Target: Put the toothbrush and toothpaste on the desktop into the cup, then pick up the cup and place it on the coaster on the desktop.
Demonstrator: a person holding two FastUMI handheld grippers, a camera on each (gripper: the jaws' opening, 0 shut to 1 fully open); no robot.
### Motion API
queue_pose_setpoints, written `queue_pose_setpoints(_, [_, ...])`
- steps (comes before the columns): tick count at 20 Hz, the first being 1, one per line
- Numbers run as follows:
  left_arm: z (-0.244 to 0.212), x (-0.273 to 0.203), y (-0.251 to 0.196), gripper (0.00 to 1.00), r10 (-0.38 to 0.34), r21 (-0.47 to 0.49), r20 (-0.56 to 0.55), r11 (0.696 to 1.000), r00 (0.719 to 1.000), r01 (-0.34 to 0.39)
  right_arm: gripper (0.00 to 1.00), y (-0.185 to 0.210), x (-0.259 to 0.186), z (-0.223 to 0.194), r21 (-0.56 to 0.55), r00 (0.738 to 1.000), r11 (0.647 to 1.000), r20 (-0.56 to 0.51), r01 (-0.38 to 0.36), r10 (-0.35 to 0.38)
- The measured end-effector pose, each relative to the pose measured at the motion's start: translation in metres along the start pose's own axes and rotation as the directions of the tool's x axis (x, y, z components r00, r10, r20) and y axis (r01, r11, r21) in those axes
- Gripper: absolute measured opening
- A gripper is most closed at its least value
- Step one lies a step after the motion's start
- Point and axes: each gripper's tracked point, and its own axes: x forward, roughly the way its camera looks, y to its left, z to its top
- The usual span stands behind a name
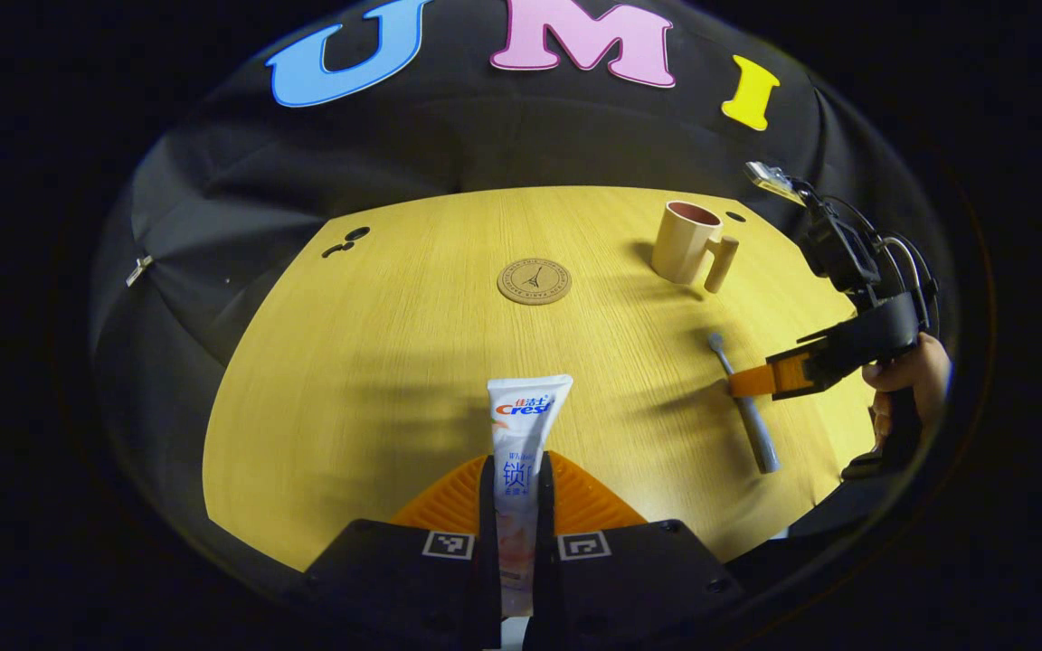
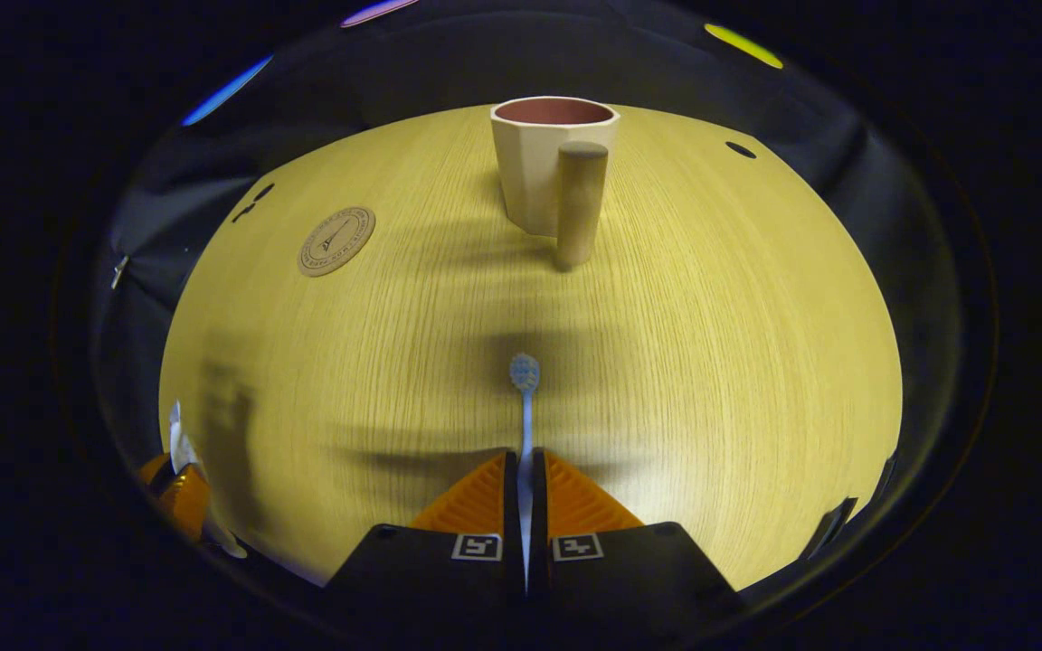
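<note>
A white toothpaste tube stands up between the fingers of my left gripper, which is shut on its lower part just above the wooden desktop. My right gripper is shut on the thin shaft of the toothbrush, bristle head pointing away toward the cup. In the left gripper view the right gripper pinches the toothbrush at mid-length, low over the table. The beige cup with a wooden peg handle stands upright at the far side. The round coaster lies bare, left of the cup.
A hand holds the right gripper at the desktop's right edge. Small dark holes mark the far left of the desktop, another hole the far right. The left gripper shows at the near left edge.
</note>
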Motion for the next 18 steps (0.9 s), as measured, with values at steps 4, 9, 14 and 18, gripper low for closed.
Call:
queue_pose_setpoints(4, [0.01,0.003,-0.005,0.19,0.01,-0.023,0.01,1.0,1.0,-0.01,0.06,-0.012,-0.004,0.0,0.003,1.0,1.0,-0.001,-0.026,0.026])
queue_pose_setpoints(9, [0.064,-0.003,-0.019,0.19,0.015,-0.08,0.135,0.997,0.991,-0.004,0.05,-0.03,-0.018,0.01,0.019,0.997,0.997,0.009,-0.075,0.075])
queue_pose_setpoints(14, [0.136,0.006,-0.044,0.19,0.015,-0.184,0.221,0.983,0.975,0.027,0.05,-0.048,-0.033,0.023,-0.004,0.992,0.993,0.029,-0.122,0.122])
queue_pose_setpoints(18, [0.2,0.025,-0.069,0.19,-0.004,-0.188,0.317,0.98,0.949,0.066,0.05,-0.063,-0.051,0.037,-0.003,0.984,0.985,0.053,-0.171,0.171])
